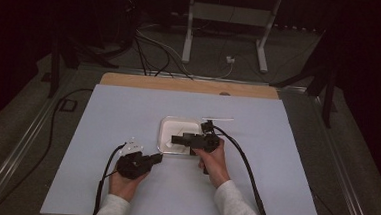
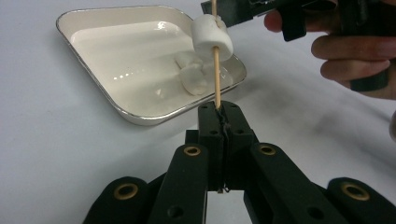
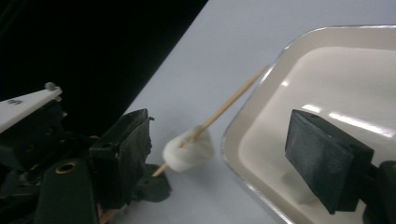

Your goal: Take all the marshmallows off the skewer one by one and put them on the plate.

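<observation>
Dim room, dark floor with cables at the top of the high view; work sits on a pale blue-grey table board [image 1: 128, 113] at frame centre.

Step in hand, as I read it: threading marshmallows onto a skewer. One is on, more wait in the tray.

- Left gripper [image 2: 219, 109]: jaws fully closed, clamped on the base of a thin wooden skewer [image 2: 216, 77], which rises up out of the jaw tips in the left gripper view. In the high view the left gripper [image 1: 156, 158] sits lower centre, pointing right toward the tray.
- White cylindrical marshmallow [image 2: 211, 37]: pierced on the skewer, upper centre of the left gripper view, partway along the stick, clear of the jaws. In the right gripper view the same marshmallow [image 3: 188, 150] is lower centre, just left of the tray rim.
- Right gripper [image 1: 176, 139]: jaws apart, nothing between the pads; it hovers over the tray at the centre of the high view.
- Shallow cream rounded-square tray with a metallic rim [image 2: 140, 116]: upper left of the left gripper view, holding more white marshmallows [image 2: 192, 77] near its right corner.

Next move, my call: right gripper drops into the tray, pinches a loose marshmallow by its sides, then lines it up with the skewer tip. Left must hold the stick steady. Risk: the soft piece squashes or goes on off-centre.
</observation>
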A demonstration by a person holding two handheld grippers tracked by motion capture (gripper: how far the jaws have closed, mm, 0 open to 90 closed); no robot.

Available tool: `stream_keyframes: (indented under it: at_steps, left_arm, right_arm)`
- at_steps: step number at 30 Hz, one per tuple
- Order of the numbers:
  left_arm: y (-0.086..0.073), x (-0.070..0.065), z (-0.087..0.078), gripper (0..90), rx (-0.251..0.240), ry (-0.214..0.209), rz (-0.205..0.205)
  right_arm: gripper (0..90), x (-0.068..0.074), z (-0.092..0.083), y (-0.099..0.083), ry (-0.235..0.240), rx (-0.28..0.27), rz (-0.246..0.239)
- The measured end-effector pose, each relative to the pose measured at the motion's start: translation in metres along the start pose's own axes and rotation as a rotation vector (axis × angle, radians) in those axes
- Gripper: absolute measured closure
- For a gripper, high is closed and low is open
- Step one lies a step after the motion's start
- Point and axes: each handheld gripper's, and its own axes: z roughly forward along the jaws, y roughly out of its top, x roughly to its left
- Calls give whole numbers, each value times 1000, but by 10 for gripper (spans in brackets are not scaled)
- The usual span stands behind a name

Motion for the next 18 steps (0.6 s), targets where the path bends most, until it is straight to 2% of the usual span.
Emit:
stream_keyframes:
  at_steps: [18]
  left_arm:
    - [2,-2,-3,900,-28,-9,-3]
  right_arm:
    - [207,9,10,-8,61,28,24]
